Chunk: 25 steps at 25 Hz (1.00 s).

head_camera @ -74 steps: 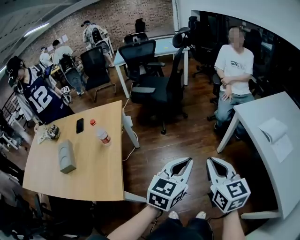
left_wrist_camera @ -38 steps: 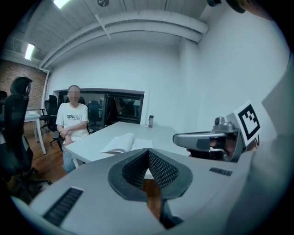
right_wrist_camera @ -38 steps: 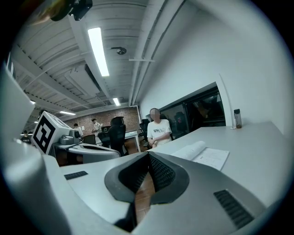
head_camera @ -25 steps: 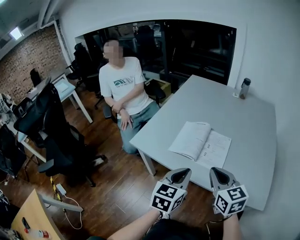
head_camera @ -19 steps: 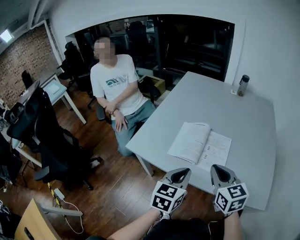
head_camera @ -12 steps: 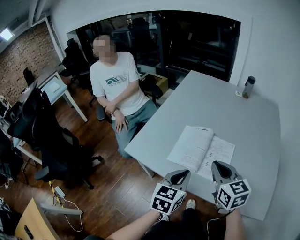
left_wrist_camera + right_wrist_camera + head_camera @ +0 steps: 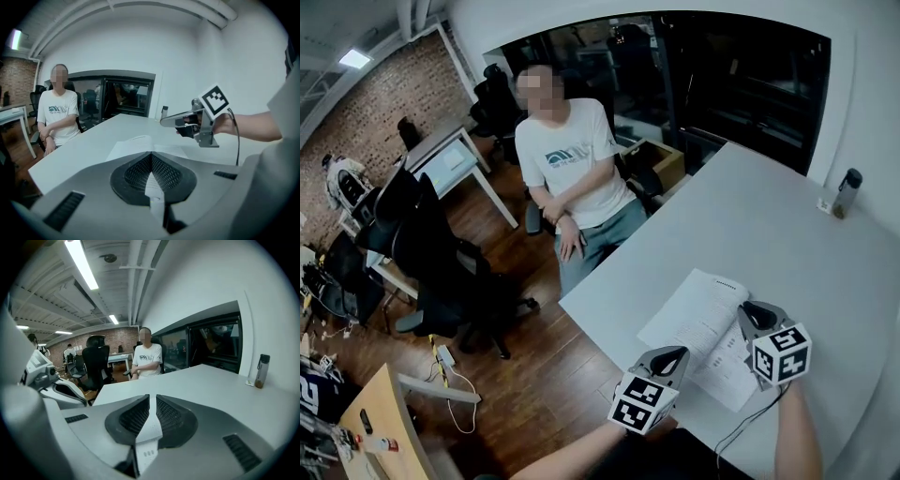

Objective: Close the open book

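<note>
An open book (image 7: 701, 323) lies flat on the white table (image 7: 787, 253), near its front edge. My right gripper (image 7: 752, 307) hovers over the book's right page. Its jaws are opening, a narrow slit shows between them (image 7: 153, 397), and nothing is in it. The left gripper (image 7: 675, 353) hangs at the table's front edge, just short of the book's left page. Its fingers meet at the tips (image 7: 151, 153), so it is shut and empty. In the left gripper view the book (image 7: 136, 146) lies straight ahead, with the right gripper (image 7: 168, 122) above its right side.
A person in a white T-shirt (image 7: 572, 169) sits at the table's far left corner. A dark bottle (image 7: 844, 192) stands at the back right. Black office chairs (image 7: 441, 253) fill the wooden floor on the left, and a wooden table (image 7: 389, 422) stands at lower left.
Both grippers moved forward and down toward the white table. The right one went from the near edge to over the book's right page. The left came up to the table's edge.
</note>
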Available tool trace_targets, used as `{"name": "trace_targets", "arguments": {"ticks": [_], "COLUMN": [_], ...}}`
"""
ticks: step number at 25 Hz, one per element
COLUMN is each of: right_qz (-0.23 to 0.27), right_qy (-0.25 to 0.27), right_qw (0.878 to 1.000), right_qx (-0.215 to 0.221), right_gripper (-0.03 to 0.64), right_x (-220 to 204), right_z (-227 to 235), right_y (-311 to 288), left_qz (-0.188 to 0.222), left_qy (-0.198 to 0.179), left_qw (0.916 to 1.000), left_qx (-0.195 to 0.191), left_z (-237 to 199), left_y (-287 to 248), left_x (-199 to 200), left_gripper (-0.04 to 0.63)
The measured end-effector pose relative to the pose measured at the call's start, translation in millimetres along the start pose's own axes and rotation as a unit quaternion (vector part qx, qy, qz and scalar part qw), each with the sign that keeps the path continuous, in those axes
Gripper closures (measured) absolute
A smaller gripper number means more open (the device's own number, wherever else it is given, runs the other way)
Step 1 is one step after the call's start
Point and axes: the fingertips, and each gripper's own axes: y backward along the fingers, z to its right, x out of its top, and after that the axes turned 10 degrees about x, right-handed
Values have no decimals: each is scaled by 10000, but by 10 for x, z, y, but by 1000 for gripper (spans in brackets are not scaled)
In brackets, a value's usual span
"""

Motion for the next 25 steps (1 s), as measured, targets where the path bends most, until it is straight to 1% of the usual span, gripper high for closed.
{"name": "trace_targets", "arguments": {"ticks": [1, 3, 4, 7, 9, 12, 15, 18, 21, 25], "right_qz": [-121, -337, -438, -770, -956, -1103, -1359, -1563, -1554, -1511], "right_qy": [25, -4, -29, 14, 38, -39, -194, -120, 10, -75], "right_qw": [9999, 9992, 9987, 9967, 9950, 9929, 9879, 9845, 9846, 9859], "right_qx": [73, 213, 257, 263, 297, 452, 721, 790, 803, 712], "right_gripper": [582, 513, 492, 489, 489, 489, 491, 491, 491, 492], "right_x": [-40, -149, -209, -338, -386, -407, -433, -525, -513, -523], "right_z": [121, 349, 460, 766, 871, 901, 890, 872, 869, 886], "right_y": [-110, -332, -433, -726, -887, -1040, -1175, -1132, -1026, -806], "left_qz": [-29, -103, -142, -222, -289, -371, -378, -394, -404, -464], "left_qy": [45, 146, 191, 313, 397, 478, 546, 617, 627, 562], "left_qw": [9999, 9996, 9993, 9985, 9977, 9968, 9960, 9954, 9954, 9962], "left_qx": [87, 236, 288, 401, 465, 525, 596, 617, 599, 483], "left_z": [-14, -43, -56, -133, -188, -247, -309, -311, -307, -242], "left_y": [-42, -117, -154, -266, -307, -325, -344, -332, -330, -317], "left_x": [-9, -51, -77, -157, -221, -278, -273, -294, -316, -355], "left_gripper": [591, 591, 591, 591, 591, 591, 591, 591, 591, 591]}}
